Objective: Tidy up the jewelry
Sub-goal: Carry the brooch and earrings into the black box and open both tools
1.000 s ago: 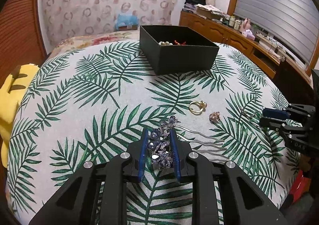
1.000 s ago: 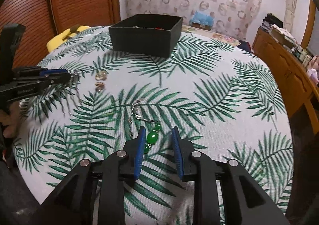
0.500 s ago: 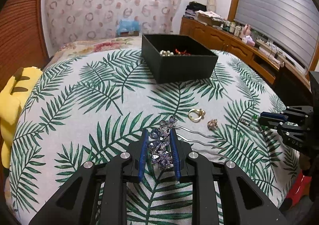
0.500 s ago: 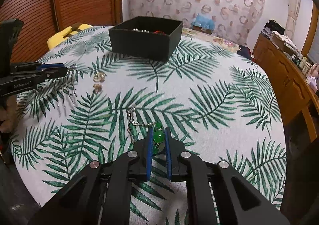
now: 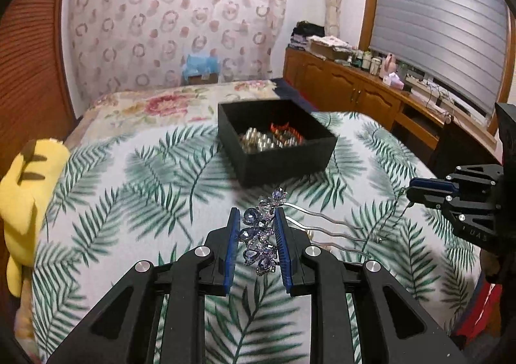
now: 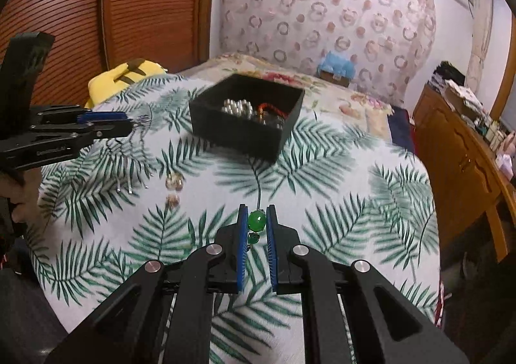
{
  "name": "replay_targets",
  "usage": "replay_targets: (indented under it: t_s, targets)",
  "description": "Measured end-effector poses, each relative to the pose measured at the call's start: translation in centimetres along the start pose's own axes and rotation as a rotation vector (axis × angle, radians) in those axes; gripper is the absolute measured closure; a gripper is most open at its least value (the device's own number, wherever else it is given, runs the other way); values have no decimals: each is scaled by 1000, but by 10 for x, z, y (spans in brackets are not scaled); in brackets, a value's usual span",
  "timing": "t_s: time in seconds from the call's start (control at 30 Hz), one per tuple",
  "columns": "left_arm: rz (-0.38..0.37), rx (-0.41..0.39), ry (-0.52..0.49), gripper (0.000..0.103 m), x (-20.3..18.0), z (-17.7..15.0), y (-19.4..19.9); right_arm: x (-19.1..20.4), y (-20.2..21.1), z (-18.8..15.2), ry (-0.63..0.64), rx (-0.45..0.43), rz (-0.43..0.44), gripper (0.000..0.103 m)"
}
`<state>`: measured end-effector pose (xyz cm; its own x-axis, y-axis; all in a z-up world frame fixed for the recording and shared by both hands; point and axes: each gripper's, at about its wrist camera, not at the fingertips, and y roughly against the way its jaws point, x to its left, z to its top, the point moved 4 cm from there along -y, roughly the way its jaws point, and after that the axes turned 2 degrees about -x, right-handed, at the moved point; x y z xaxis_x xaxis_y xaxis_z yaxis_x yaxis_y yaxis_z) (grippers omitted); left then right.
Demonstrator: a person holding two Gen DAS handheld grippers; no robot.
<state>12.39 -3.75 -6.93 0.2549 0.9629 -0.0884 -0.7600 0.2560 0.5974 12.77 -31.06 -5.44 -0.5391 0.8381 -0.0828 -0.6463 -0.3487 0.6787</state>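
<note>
Pearls and a red piece are already lodged in the box [image 5: 277, 141] at 12 o'clock, the hair comb [image 5: 261, 235] is gripped in the left tongs [image 5: 258, 246], the green pendant [image 6: 257, 221] in the right tongs [image 6: 256, 248], both clear of the bed, while two rings [image 6: 174, 183] are left at 10 o'clock.

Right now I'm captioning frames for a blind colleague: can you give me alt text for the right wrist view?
The right gripper pinches a green bead pendant above a palm-leaf cloth. Beyond lies an open black box of jewelry; at left the left gripper holds a hair comb.
</note>
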Motion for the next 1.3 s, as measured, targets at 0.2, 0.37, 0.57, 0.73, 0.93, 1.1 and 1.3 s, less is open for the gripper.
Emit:
replay_targets:
  t_s: [0.2,0.37,0.57,0.73,0.93,1.1,1.3]
  targets:
    - [-10,-30,-5,83,-1,26,-8,-3,3,34,34,-48,5,90]
    - [-11,-46,-7,83,1,47,-18,-10,3,67,49,-96,10,90]
    - [1,-55,-10,83,8,71,-35,-17,-7,104,63,-153,36,90]
    - [10,-47,-9,83,14,83,-51,-23,-31,121,56,-159,73,90]
    - [17,-25,-10,83,18,92,-74,-34,-63,136,25,-159,122,89]
    - [18,-5,-20,83,16,97,-91,-45,-79,138,-9,-160,147,67]
    - [12,15,-29,83,10,99,-107,-53,-87,129,-23,-143,144,67]
